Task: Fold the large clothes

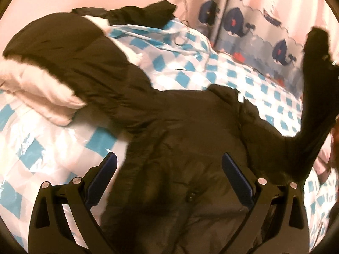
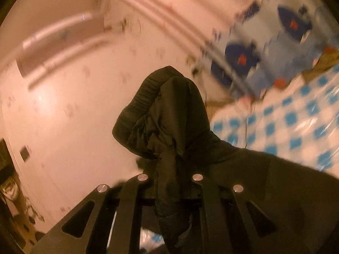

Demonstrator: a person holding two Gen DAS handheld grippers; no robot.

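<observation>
While the black jacket (image 1: 180, 148) lies spread on the checked bed (image 1: 211, 74), its body running ahead of the left hand-held gripper (image 1: 169, 169), whose jaws hang apart, the right hand-held gripper (image 2: 169, 182) clamps the raised sleeve (image 2: 165, 110), nearer the fold.

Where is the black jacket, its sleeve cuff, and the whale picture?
black jacket (image 1: 180, 148): left wrist view, middle of its body.
sleeve cuff (image 2: 148, 93): right wrist view, ribbed end.
whale picture (image 1: 235, 20): left wrist view, whale's body.
</observation>
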